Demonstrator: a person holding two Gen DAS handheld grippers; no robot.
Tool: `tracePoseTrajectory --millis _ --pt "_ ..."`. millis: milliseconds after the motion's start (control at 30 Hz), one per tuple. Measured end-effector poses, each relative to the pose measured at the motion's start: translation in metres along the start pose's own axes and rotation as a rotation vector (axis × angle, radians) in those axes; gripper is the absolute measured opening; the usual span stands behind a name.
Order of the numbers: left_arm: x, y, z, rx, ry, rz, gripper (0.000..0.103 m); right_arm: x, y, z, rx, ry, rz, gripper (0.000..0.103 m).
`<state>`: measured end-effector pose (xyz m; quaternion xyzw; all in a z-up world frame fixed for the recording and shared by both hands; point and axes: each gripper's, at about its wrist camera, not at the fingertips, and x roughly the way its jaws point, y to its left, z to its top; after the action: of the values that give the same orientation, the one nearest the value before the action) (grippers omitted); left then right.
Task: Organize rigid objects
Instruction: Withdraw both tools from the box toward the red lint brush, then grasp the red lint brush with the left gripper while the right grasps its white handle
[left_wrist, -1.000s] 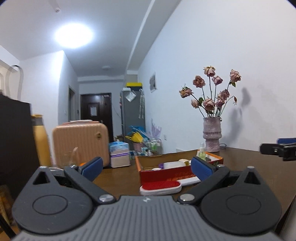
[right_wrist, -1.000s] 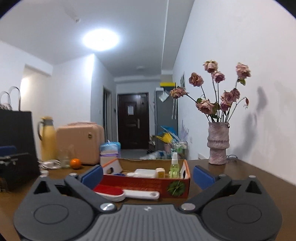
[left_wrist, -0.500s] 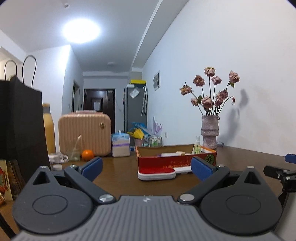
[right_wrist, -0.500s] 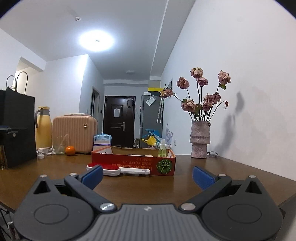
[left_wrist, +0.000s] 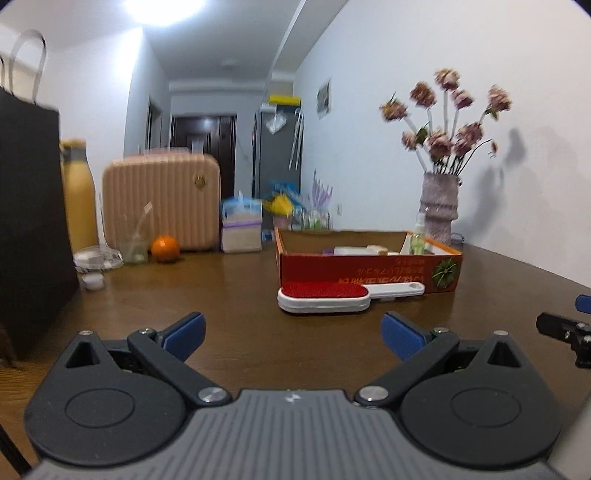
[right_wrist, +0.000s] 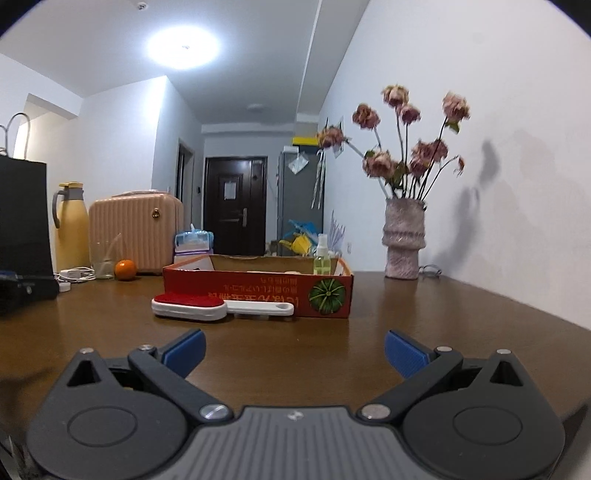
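Ahead of the blue-padded fingers (right_wrist: 184, 349) lies a white lint brush (right_wrist: 221, 308) with a red face, before a red box (right_wrist: 258, 293) printed with a green pumpkin, perhaps. Beyond: orange fruit (right_wrist: 125, 269), ribbed peach case (right_wrist: 136, 230), dark brown table (right_wrist: 295, 354).

Bare bench (left_wrist: 240, 325) lies between the left hand-held gripper (left_wrist: 293, 334) and the lint brush (left_wrist: 323, 298), and likewise ahead of the right hand-held gripper (right_wrist: 295, 349). The brush lies just in front of the red box (right_wrist: 258, 291), blocking its near wall. A black bag (left_wrist: 29, 221) walls the left side. The vase (right_wrist: 402, 240) stands far right, apart from the box.
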<state>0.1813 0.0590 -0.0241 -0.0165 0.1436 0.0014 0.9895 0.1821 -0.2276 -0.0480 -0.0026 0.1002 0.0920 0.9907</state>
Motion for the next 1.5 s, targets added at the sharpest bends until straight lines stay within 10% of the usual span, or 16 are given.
tracePoseTrajectory --millis 400,567,733,1200,1500 --pt "0.153 0.023 0.048 -0.015 0.246 -0.081 0.102 0.175 -0.035 0.063 0.063 0.234 0.091 0.073" --pt "0.221 0.037 0.061 -0.098 0.404 -0.115 0.067 0.251 -0.052 0.065 0.175 0.412 0.169 0.048" --pt "0.261 0.047 0.054 -0.201 0.43 -0.217 0.062 0.301 -0.066 0.048 0.31 0.523 0.227 0.024" --pt "0.248 0.057 0.045 -0.363 0.48 -0.258 0.058 0.297 -0.069 0.038 0.357 0.509 0.28 0.013" --pt "0.124 0.017 0.056 -0.255 0.14 -0.225 0.057 0.185 -0.052 0.051 0.331 0.318 0.181 0.013"
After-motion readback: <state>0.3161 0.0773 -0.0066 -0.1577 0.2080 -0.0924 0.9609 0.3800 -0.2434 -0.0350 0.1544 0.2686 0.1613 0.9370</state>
